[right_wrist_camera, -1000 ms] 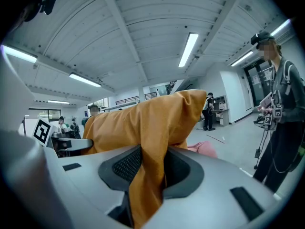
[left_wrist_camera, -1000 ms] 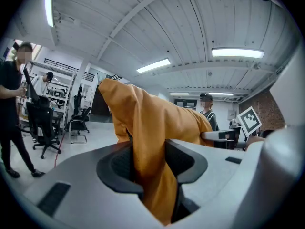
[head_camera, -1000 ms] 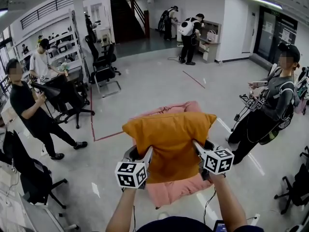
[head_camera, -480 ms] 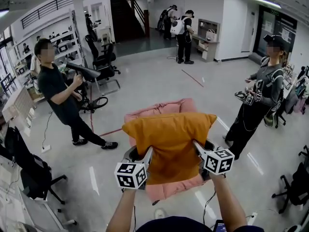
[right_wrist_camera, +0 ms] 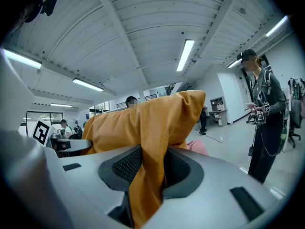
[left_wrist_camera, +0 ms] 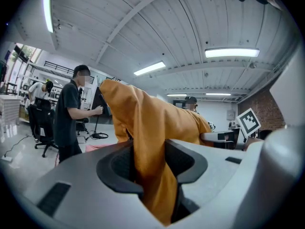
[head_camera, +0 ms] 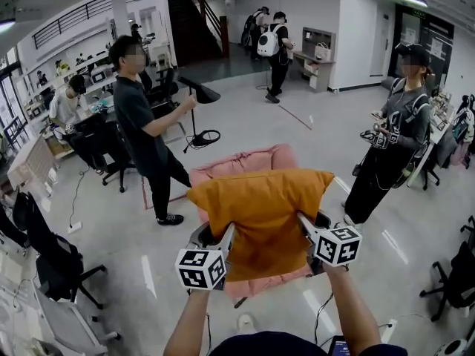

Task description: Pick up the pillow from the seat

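Note:
An orange pillow (head_camera: 261,217) hangs in the air above a pink seat (head_camera: 245,160), held up by both grippers. My left gripper (head_camera: 226,237) is shut on the pillow's lower left edge, and the orange cloth (left_wrist_camera: 147,166) is pinched between its jaws. My right gripper (head_camera: 304,227) is shut on the lower right edge, with the pillow's cloth (right_wrist_camera: 145,175) squeezed between its jaws. The pillow hides most of the pink seat below it.
A person in black (head_camera: 145,124) holding a black stand is by the seat's far left. Another person (head_camera: 390,150) with grippers stands at the right. Office chairs (head_camera: 52,273) are at the left; a cable (head_camera: 320,314) lies on the floor.
The pillow and both grippers have kept their place. The person in black has walked from the far left up to the seat, and the person at the right has shifted closer.

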The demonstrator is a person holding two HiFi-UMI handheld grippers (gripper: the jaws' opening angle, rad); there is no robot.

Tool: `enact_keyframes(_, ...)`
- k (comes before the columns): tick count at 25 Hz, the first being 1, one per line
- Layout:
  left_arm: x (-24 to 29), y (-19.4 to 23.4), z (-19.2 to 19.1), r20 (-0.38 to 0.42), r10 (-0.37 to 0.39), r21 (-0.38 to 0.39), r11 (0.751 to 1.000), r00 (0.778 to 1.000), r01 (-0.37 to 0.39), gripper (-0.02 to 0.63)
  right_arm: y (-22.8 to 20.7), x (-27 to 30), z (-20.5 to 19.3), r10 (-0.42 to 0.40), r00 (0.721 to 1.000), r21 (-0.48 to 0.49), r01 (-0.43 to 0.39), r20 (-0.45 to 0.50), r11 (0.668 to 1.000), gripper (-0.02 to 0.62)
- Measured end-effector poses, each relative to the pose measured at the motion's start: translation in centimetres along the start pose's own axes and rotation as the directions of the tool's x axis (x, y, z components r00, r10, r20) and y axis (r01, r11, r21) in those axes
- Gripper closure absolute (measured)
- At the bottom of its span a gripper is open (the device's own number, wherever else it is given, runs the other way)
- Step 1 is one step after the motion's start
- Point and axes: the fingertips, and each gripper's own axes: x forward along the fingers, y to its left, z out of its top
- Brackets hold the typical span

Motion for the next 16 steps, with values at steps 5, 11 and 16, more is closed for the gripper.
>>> enact_keyframes(5, -1.9, -2.2, -0.5, 0.003, 0.003, -0.001, 1.0, 1.0, -0.003, 0.433, 0.4, -2.8, -0.4, 0.002, 1.0, 0.001, -0.002, 0.01, 1.0, 0.451)
enact_keyframes(11, -3.7, -3.8, -1.1, 0.008, 0.011, 0.0, 1.0, 1.0, -0.011, 0.433, 0.9, -5.2, -1.0, 0.008, 1.0, -0.001, -0.008, 0.018, 1.0, 0.451)
enact_keyframes(16, -5.0, -6.4, -1.4, 0.003, 0.012, 0.007, 1.0, 1.0, -0.012, 0.433, 0.6, -8.2, -1.4, 0.002, 1.0, 0.012, -0.002, 0.02, 1.0, 0.451)
